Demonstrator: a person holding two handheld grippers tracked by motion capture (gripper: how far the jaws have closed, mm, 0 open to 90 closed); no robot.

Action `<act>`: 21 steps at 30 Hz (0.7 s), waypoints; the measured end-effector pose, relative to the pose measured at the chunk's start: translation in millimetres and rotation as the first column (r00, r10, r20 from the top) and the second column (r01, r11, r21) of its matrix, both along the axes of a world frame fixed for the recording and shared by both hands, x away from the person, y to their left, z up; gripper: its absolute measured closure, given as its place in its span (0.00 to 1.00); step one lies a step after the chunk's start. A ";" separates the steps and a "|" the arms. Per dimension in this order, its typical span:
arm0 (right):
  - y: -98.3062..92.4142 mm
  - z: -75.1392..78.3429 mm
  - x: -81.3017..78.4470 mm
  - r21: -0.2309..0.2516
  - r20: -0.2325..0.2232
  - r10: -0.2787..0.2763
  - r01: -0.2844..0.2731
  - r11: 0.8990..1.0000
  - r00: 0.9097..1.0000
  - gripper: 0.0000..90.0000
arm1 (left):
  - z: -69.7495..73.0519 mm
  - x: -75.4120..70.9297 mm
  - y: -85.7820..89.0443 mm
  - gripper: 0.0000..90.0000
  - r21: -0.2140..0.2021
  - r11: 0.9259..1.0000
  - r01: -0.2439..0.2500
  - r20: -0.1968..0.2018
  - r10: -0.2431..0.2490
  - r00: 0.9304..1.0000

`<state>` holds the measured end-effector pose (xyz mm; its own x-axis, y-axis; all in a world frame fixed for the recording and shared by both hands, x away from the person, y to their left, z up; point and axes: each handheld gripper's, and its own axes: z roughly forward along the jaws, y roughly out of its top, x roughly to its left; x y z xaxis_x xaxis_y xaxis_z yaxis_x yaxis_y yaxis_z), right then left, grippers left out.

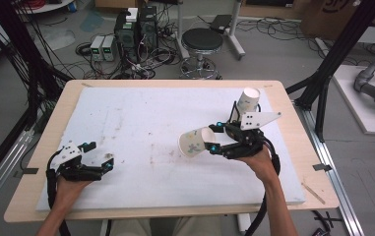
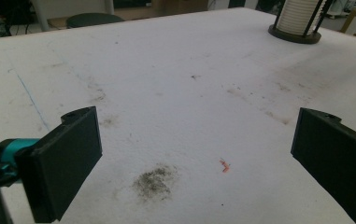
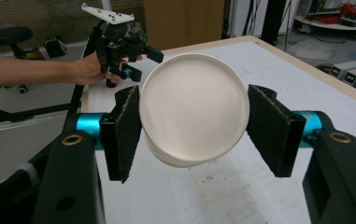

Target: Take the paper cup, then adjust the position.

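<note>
Meanwhile second cup (image 1: pixel 248 101) upright behind | right gripper (image 1: pixel 209 139) clamps tilted cup (image 1: pixel 193 142) | left gripper (image 1: pixel 101 157) jaws apart

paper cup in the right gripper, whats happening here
A person works at a white-topped table with a gripper in each hand. The right gripper is shut on a paper cup, held on its side above the table; the right gripper view shows the cup's base between the black fingers. A second cup stands behind it. The left gripper rests open near the table's left edge, holding nothing.
</note>
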<state>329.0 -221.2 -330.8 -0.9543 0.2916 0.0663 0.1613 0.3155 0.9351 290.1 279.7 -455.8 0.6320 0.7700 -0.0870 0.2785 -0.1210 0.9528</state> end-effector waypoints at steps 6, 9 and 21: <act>2.2 -5.1 1.8 0.016 -0.011 0.009 -0.009 1.000 1.000 0.43 | -0.1 -0.4 -0.3 0.02 -0.003 1.000 -0.003 0.002 0.003 1.000; 3.7 -6.9 2.7 0.016 -0.018 0.011 -0.011 1.000 1.000 0.43 | -0.2 -0.4 -0.3 0.02 -0.003 1.000 -0.003 0.002 0.003 1.000; 9.1 -9.7 1.7 0.011 -0.019 0.022 -0.021 1.000 1.000 0.43 | -0.2 -0.5 0.9 0.02 -0.014 1.000 -0.004 0.003 0.004 1.000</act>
<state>330.7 -212.1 -340.4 -0.9589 0.2701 0.0871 0.1721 0.3094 0.9352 289.6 280.6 -456.0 0.6292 0.7713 -0.0960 0.2763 -0.1066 0.9551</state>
